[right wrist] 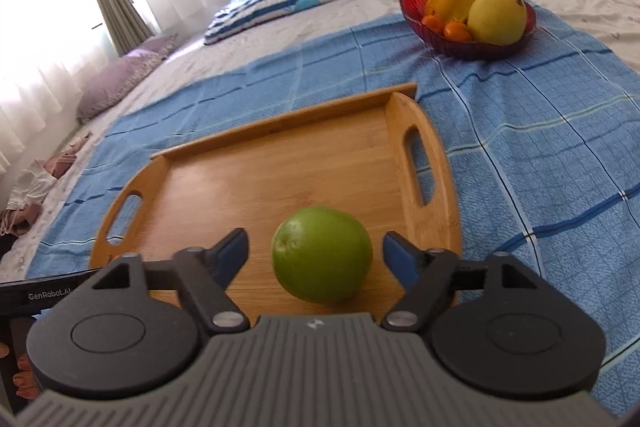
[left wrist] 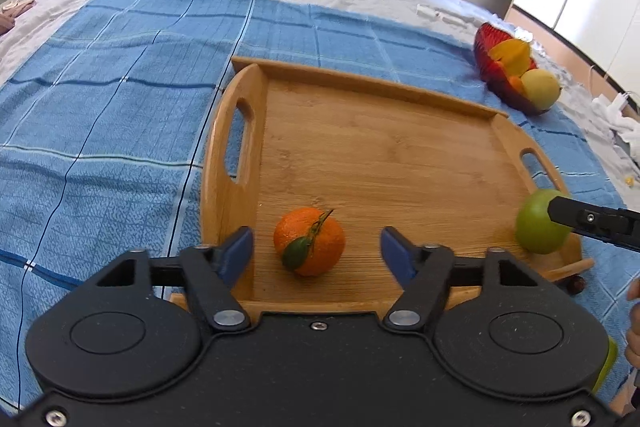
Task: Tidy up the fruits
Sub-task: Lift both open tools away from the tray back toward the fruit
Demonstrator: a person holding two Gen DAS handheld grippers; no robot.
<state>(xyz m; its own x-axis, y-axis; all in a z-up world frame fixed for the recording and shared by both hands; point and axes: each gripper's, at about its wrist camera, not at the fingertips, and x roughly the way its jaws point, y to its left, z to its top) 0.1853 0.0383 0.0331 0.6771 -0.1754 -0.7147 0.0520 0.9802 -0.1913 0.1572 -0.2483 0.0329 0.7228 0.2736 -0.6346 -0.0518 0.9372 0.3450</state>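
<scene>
Both tongs are gaping wide: the left tongs [left wrist: 316,247] framing a leafy orange mandarin [left wrist: 309,241], the right tongs [right wrist: 315,255] framing a round green apple [right wrist: 322,254], both fruits sitting on the bamboo handled tray [left wrist: 400,163]. Next, probably closing and carrying toward the red glass bowl [right wrist: 412,9].

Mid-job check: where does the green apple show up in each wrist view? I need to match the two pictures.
Left wrist: green apple at the right edge, on the wooden tray's near right corner, partly behind the right gripper's finger.
Right wrist: green apple low centre, between the open right gripper fingers.
Shared landmark: red fruit bowl beyond the tray.
</scene>
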